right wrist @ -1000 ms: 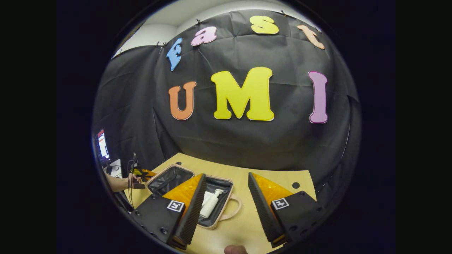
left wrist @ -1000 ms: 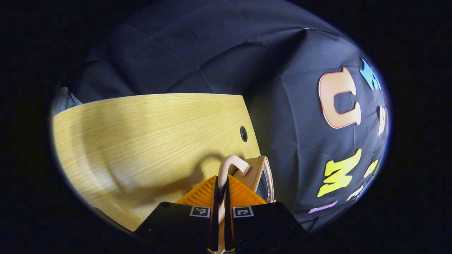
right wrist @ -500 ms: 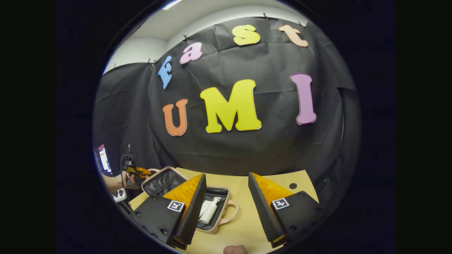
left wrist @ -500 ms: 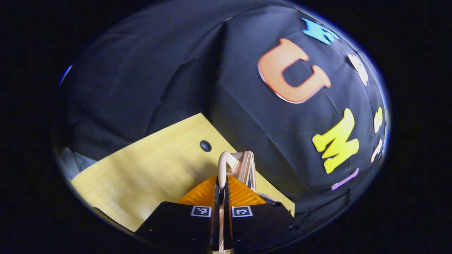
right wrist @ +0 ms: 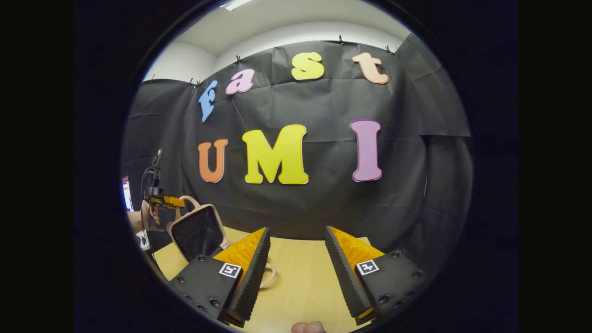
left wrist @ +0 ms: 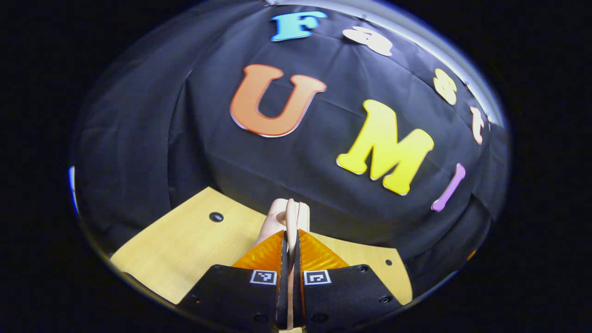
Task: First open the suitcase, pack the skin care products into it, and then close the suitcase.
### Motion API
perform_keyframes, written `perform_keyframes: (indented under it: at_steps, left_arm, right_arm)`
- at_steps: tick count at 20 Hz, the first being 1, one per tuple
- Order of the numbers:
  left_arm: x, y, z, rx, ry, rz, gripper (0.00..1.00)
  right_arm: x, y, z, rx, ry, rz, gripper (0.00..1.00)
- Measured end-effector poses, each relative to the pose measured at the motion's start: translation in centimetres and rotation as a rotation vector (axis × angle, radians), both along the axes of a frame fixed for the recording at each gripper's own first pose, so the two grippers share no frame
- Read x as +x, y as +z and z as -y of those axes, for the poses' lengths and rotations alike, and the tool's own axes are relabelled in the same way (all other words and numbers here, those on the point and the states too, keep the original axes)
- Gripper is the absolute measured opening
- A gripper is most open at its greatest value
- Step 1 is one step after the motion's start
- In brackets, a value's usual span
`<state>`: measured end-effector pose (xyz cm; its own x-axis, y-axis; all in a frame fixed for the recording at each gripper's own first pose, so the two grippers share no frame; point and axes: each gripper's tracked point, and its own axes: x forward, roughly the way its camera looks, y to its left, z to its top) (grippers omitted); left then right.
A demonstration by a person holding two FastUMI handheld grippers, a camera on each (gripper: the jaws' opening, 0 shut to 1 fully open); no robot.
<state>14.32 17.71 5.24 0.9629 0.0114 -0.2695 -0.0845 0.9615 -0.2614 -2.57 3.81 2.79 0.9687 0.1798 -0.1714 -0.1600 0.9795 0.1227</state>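
Observation:
In the left gripper view my left gripper [left wrist: 290, 237] is shut on the pale pink handle [left wrist: 290, 215] of the suitcase lid, above the wooden table [left wrist: 185, 245]. The right gripper view shows that left gripper [right wrist: 163, 200] at far left, held by a hand [right wrist: 141, 218], with the lid [right wrist: 196, 231] raised almost upright and its dark lining facing me. My right gripper [right wrist: 297, 231] stands open over the table with nothing between its fingers. The base's pink handle [right wrist: 268, 276] peeks out beside one finger; the rest of the base and its contents are hidden.
The black cloth wall rises just behind the table's far edge [right wrist: 296, 239]. A small screen [right wrist: 126, 194] glows at far left. Cable holes [left wrist: 216, 216] mark the tabletop. A person's fingertip [right wrist: 307, 327] shows at the bottom edge.
The left gripper has swung the lid by its handle from lying flat open to nearly upright. The right gripper's view has tilted up, and the white bottle in the base has gone out of sight.

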Motion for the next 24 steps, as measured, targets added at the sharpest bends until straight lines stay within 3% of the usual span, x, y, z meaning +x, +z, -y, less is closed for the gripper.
perform_keyframes:
  at_steps: [3,5,13,19,24]
  left_arm:
    - [0.1,-0.1,5.5,0.121,-0.026,0.038,0.07]
    - [0.2,-0.7,8.8,0.151,-0.041,0.049,0.07]
    - [1.3,-8.6,21.8,0.283,-0.221,-0.011,0.07]
    - [2.0,-15.9,26.5,0.337,-0.299,-0.113,0.07]
    - [2.5,-20.5,28.0,0.394,-0.330,-0.192,0.07]
  right_arm:
    - [-0.7,0.0,1.4,-0.012,-0.019,0.001,0.72]
    - [-1.2,0.0,2.6,-0.028,-0.034,-0.004,0.72]
    - [-3.4,-0.6,8.4,-0.070,-0.139,-0.019,0.77]
    - [-4.8,-1.3,13.6,-0.122,-0.250,-0.036,0.77]
    - [-5.3,-2.9,14.6,-0.141,-0.266,-0.082,0.77]
